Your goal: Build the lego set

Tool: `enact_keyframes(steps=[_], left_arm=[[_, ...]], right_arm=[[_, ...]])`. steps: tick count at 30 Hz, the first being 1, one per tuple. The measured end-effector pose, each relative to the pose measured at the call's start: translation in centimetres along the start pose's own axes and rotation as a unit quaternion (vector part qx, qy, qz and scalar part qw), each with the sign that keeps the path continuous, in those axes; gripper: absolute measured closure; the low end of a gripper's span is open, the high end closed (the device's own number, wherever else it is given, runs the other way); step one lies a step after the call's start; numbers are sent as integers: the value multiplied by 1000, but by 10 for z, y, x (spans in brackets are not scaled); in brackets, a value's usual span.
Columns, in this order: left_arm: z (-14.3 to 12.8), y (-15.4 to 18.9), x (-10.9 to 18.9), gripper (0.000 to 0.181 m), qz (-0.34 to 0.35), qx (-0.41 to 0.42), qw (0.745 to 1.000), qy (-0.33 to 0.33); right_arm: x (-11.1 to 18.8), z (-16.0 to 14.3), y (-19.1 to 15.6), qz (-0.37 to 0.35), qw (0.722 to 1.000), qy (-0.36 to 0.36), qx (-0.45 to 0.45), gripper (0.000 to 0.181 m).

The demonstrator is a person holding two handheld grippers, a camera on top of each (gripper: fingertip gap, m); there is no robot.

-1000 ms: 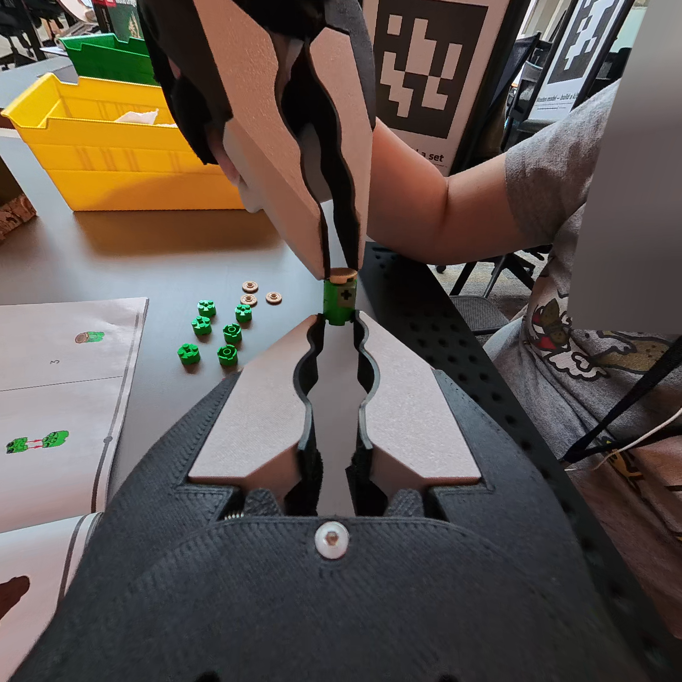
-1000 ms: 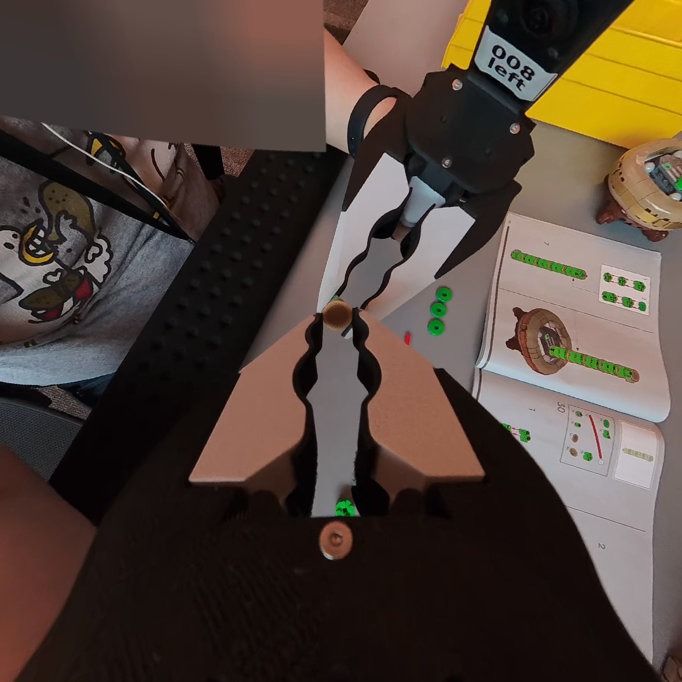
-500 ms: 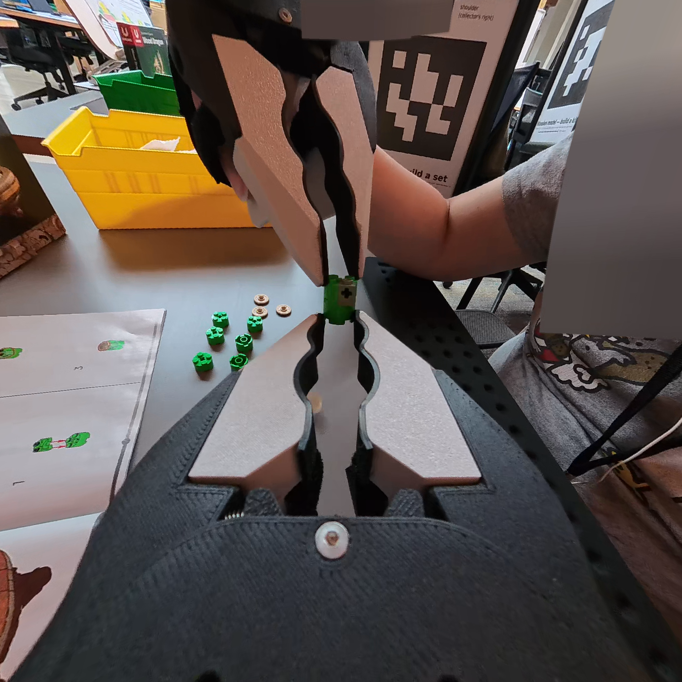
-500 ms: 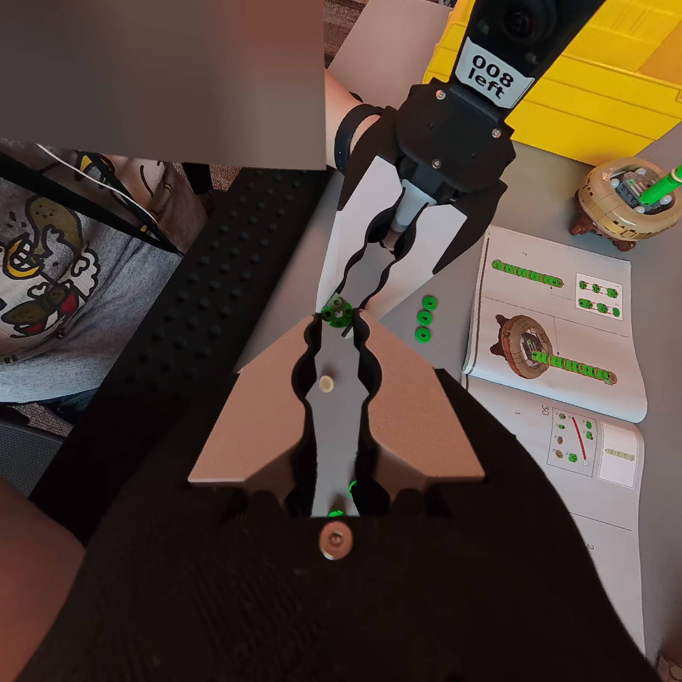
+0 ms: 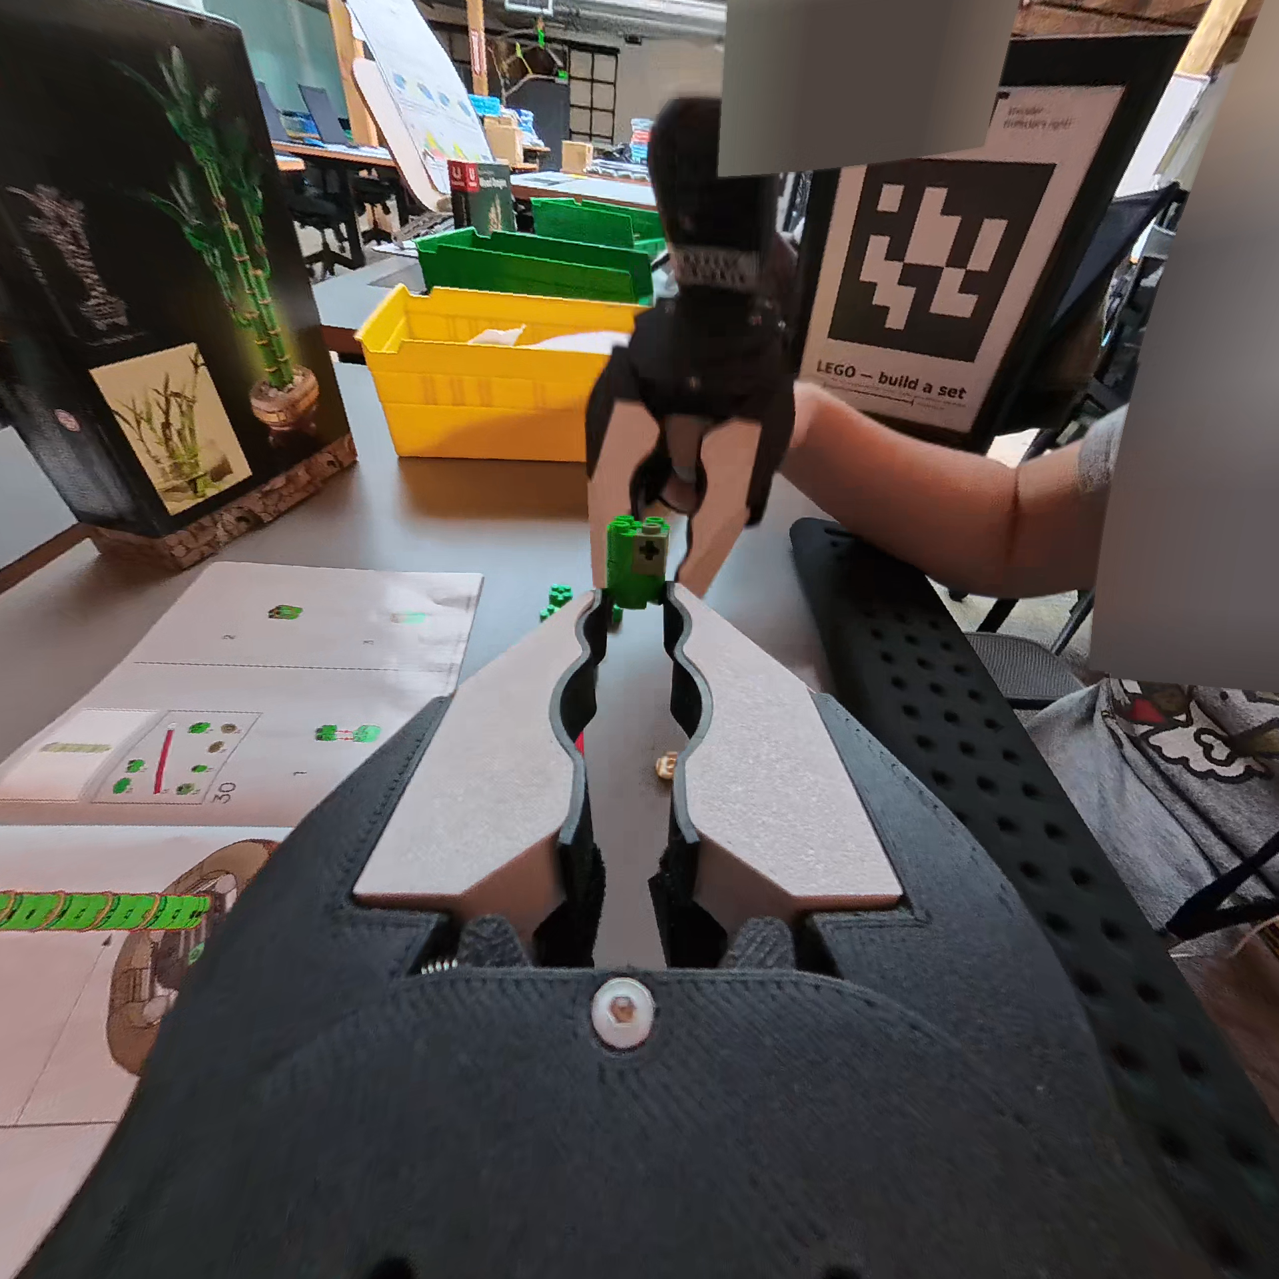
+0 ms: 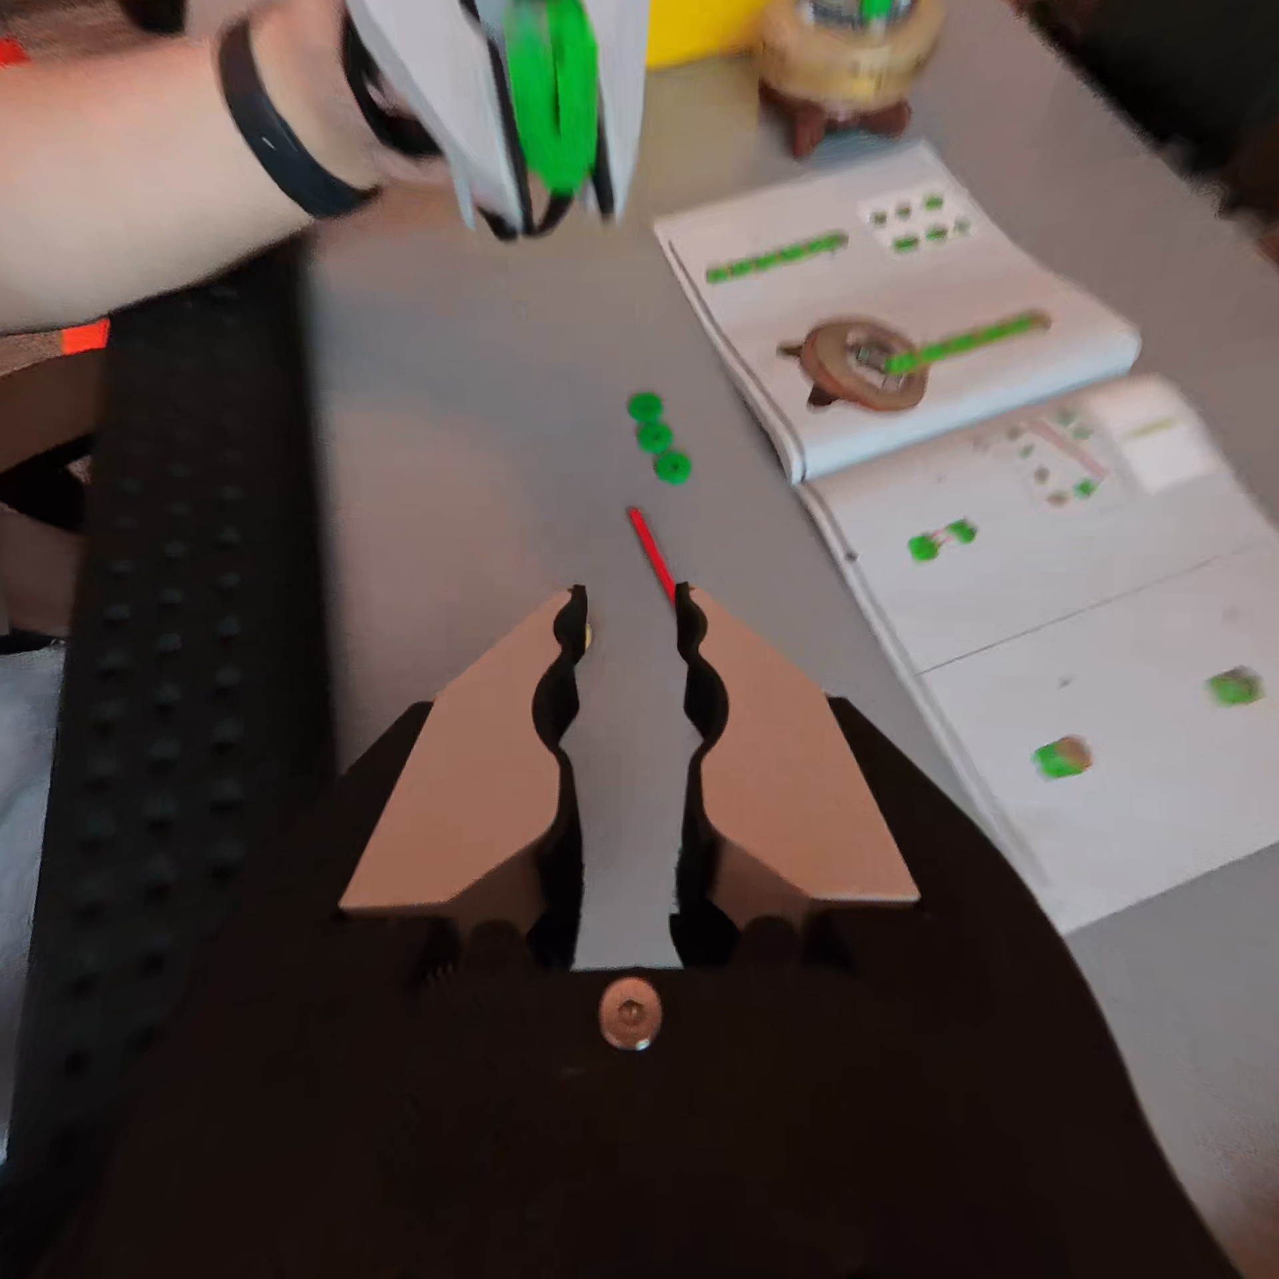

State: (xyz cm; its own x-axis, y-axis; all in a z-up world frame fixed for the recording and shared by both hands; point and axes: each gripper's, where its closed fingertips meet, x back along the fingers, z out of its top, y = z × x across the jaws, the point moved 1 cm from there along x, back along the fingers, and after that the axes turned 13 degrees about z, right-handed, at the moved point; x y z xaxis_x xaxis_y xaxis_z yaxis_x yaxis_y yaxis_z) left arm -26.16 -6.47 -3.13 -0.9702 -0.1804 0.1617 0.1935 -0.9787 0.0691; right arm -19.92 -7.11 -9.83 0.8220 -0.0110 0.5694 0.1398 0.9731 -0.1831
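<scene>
Green brick stack (image 5: 635, 564) sits pinched at my left gripper (image 5: 633, 601) tips; right gripper (image 6: 628, 595) jaws spread, empty; tan round plate (image 5: 666, 765) lies loose and could roll away

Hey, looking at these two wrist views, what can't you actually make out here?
- Green stack: right wrist view, motion-blurred and cut by the top edge.
- Red rod: left wrist view, mostly hidden behind the left gripper's jaws.
- Tan round piece: left wrist view, too small for detail.
- Booklet: right wrist view, steps blurred.
</scene>
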Motion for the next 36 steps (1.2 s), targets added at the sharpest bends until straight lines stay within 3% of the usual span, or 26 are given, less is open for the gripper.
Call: enact_keyframes(steps=[4, 13, 16, 21, 24, 28, 33, 36], left_arm=[[-1, -1, -1, 168, 2, 2, 1000, -2], [-7, 5, -6, 168, -4, -11, 1000, -20], [-8, 4, -6, 167, -2, -8, 1000, -25], [-28, -4, -11, 167, 10, 29, 995, -91], [-53, -4, -17, 167, 4, 54, 985, -163], [-75, 5, -25, 167, -6, 66, 972, -224], [-80, 8, -26, 167, -8, 83, 967, -243], [-75, 1, -24, 167, -1, 109, 967, -230]], right_arm=[[-30, -36, -12, -18, 998, -63, -3, 155], [-55, -49, -12, -6, 995, -101, -25, 155], [-54, -48, -13, -8, 994, -107, -13, 167], [-33, -33, 1, -120, 981, -107, 109, 167], [-14, -16, 7, -233, 935, -132, 233, 167], [-2, -7, 10, -339, 847, -194, 361, 167], [-10, -29, 13, -335, 790, -289, 424, 166], [-10, -33, 6, -327, 701, -350, 529, 167]])
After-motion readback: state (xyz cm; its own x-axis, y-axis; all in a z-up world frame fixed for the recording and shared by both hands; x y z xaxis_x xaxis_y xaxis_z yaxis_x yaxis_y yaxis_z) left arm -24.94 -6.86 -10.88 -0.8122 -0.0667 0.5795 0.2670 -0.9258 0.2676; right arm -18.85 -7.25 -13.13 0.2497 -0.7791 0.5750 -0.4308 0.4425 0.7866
